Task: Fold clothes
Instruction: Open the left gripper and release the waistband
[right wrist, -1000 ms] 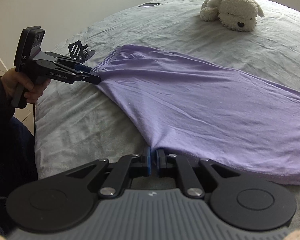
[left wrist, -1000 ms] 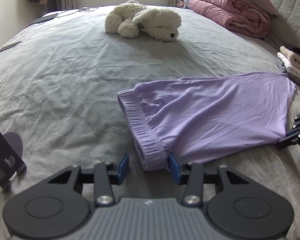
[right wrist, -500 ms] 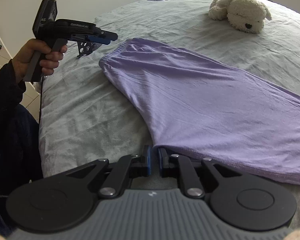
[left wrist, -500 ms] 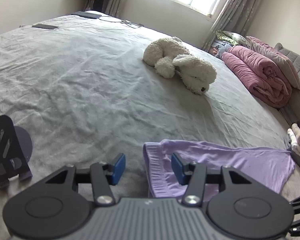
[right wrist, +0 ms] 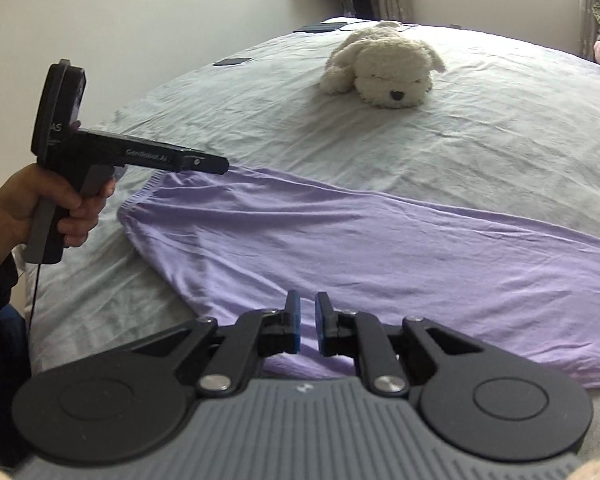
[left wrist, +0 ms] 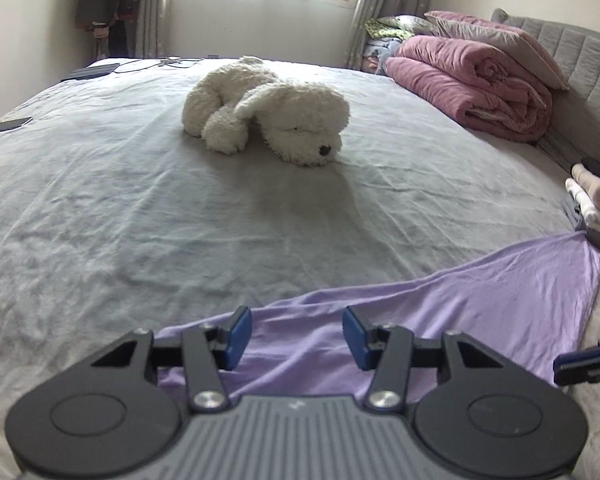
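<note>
Grippers hang above the near part of a lilac garment [right wrist: 380, 248] that lies flat on a grey bedsheet [left wrist: 140, 208]. The left gripper [left wrist: 297, 336] has its blue pads spread well apart with nothing between them; the fabric lies below the gap. The right gripper [right wrist: 307, 326] shows a narrow gap between its pads, which pinch nothing; the garment's near edge lies beneath them. In the right wrist view a hand [right wrist: 48, 208] grips the handle of the left gripper over the garment's elastic waistband [right wrist: 140, 200]. The garment extends diagonally toward the right side of the bed. Beyond it lies a white plush dog [left wrist: 268, 116]. A rolled pink duvet [left wrist: 472, 88] sits by the grey headboard [left wrist: 580, 64], and folded pale clothes [left wrist: 592, 200] lie near the garment's far corner.
</note>
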